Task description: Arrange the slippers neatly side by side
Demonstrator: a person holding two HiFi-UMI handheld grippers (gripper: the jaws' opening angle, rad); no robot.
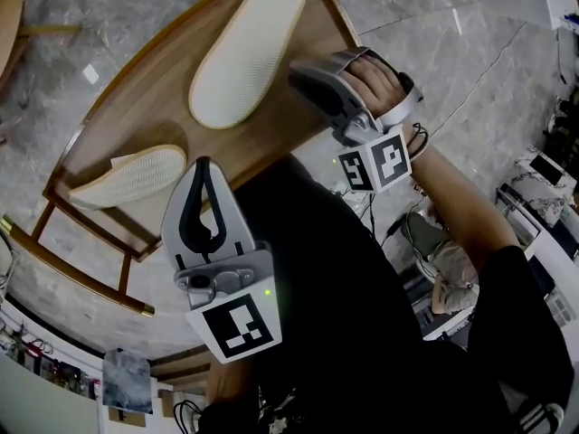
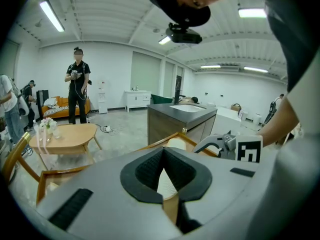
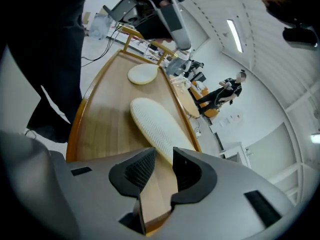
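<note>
The left tool [image 1: 204, 165] is pressed together, holding nothing. The right tool [image 3: 162, 155] is spread, pinching nothing, just beside a sole-up slipper [image 3: 159, 129] on the desk [image 3: 107, 129].

Two cream slippers lie sole-up on the wooden desk [image 1: 154, 107], their ribbed, dotted undersides showing. One slipper [image 1: 246, 52] rests toward the far end of the desk, its long oval sole running diagonally. The other slipper [image 1: 131, 175] lies well apart from it, close to the desk's left rim, turned at a different angle. The pair is neither parallel nor side by side.
</note>
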